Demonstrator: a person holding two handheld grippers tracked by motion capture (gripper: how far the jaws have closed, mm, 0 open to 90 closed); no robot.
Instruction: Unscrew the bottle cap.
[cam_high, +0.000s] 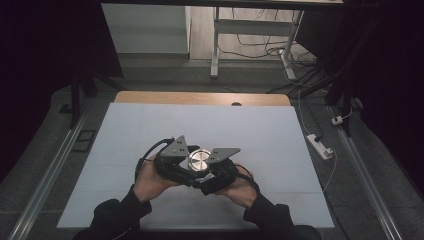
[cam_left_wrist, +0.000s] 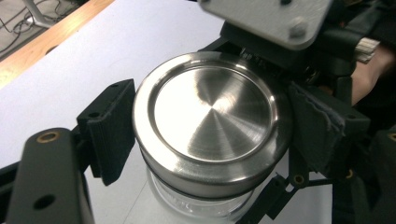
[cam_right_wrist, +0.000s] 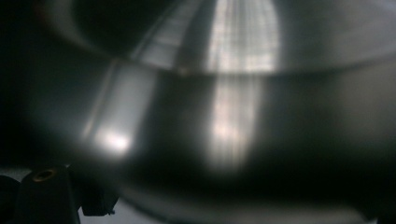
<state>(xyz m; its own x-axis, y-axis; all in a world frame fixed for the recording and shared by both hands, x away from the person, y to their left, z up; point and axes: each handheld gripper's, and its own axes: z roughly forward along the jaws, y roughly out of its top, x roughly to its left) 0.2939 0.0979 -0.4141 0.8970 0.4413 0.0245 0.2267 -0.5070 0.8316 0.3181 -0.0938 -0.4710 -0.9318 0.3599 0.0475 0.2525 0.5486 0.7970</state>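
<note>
One white table top takes up the middle of the high view, with a strip of bare wood along its upper edge. Beyond it, at the top of the frame, stands one pale desk frame among loose cables on the floor, and one white power strip lies on the floor at the right edge of the table.

Two dark sleeves come in from the bottom of the high view, and two hands meet in the lower middle of the frame. The left hand holds the left gripper; the right hand holds the right gripper. Each gripper carries one grey three-cornered plate, so two plates show, tilted toward each other.

Between them sits one round jar with a brushed steel lid. In the left gripper view the lid lies at the centre of the frame, with clear glass showing beneath it at the bottom. The left gripper's two black jaws press against the lid's rim from the left and right of that frame, pinching it.

In the right gripper view the lid's steel side looms blurred and very close; whether the right gripper's jaws are spread or clamped cannot be told.
</note>
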